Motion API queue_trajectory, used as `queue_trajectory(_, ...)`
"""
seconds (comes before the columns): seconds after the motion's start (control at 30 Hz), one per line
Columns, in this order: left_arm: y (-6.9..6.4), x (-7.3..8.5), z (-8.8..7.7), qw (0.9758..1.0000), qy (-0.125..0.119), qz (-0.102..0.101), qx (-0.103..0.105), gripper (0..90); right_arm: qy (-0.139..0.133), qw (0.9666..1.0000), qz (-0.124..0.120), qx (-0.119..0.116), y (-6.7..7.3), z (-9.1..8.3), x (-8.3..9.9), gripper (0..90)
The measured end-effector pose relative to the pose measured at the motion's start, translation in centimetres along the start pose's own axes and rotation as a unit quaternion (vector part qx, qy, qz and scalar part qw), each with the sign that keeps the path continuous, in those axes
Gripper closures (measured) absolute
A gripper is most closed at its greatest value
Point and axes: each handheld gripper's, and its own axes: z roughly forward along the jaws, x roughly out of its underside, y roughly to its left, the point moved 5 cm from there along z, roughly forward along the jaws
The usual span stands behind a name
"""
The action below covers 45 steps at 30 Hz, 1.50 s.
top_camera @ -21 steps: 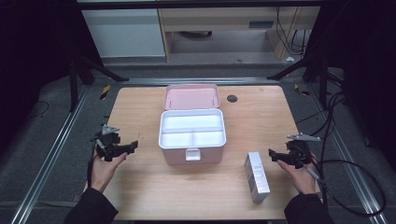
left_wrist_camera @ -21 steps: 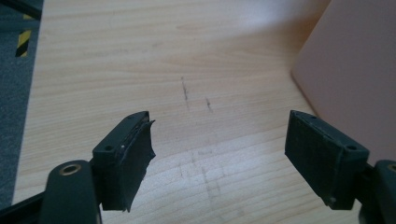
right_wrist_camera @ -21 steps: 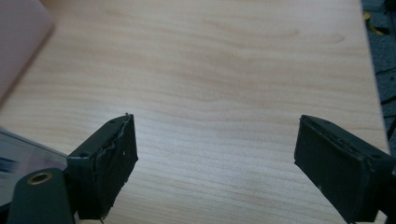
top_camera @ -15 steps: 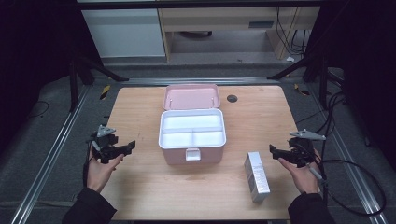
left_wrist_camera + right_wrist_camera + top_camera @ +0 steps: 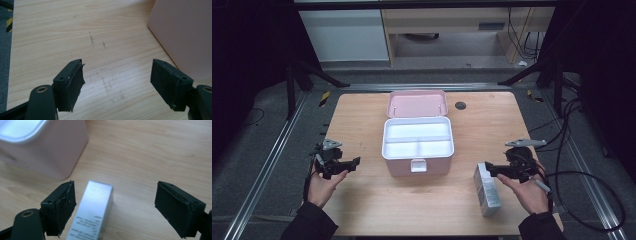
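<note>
Lying flat on the table (image 5: 362,210), silver carton (image 5: 93,210) sits between the spread jaws of the right gripper (image 5: 115,207), untouched, near the pink box (image 5: 418,165); left gripper (image 5: 117,83) also spread, empty.

The table (image 5: 362,125) is pale wood with a fine visible grain and a smooth, matt finish marked by a few dark scuffs. At its middle, the open storage box (image 5: 418,145) looks like smooth pink plastic with a soft sheen, its inner tray white and glossier. Near the table's front right corner, the small carton (image 5: 487,189) looks like card with a silvery, brushed-metal look. Both claws, left (image 5: 117,82) and right (image 5: 115,207), are matt black plastic with rough, worn rubbery pads.
</note>
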Motion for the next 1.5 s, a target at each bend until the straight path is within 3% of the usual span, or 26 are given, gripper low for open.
queue_trajectory(0.27, -0.1, 0.2, 0.2, 1.0, 0.007, 0.0, 0.005, 26.0, 0.051, 0.9986, -0.013, -0.003, 2.3, 1.8, 1.6, 20.4)
queue_trajectory(0.53, -0.1, 0.3, 0.5, 0.9999, 0.015, 0.003, 0.008, 25.8, 0.099, 0.9949, -0.013, -0.015, 2.8, 3.3, 3.5, 26.2)
queue_trajectory(0.73, -0.1, 0.4, 0.6, 0.9998, 0.019, 0.003, 0.01, 25.9, 0.124, 0.9919, -0.01, -0.023, 2.8, 4.2, 4.2, 32.5)
queue_trajectory(1.13, -0.1, 0.6, 0.9, 0.9996, 0.026, 0.003, 0.013, 26.0, 0.165, 0.9863, -0.004, -0.011, 2.7, 4.8, 4.6, 42.7)
queue_trajectory(1.27, -0.1, 0.6, 0.9, 0.9995, 0.028, 0.003, 0.013, 26.0, 0.172, 0.985, -0.009, -0.007, 2.5, 4.9, 4.5, 49.8)
queue_trajectory(1.5, 0.0, 0.6, 1.0, 0.9994, 0.03, 0.003, 0.014, 26.1, 0.181, 0.9829, -0.028, -0.012, 2.2, 5.0, 4.3, 54.4)
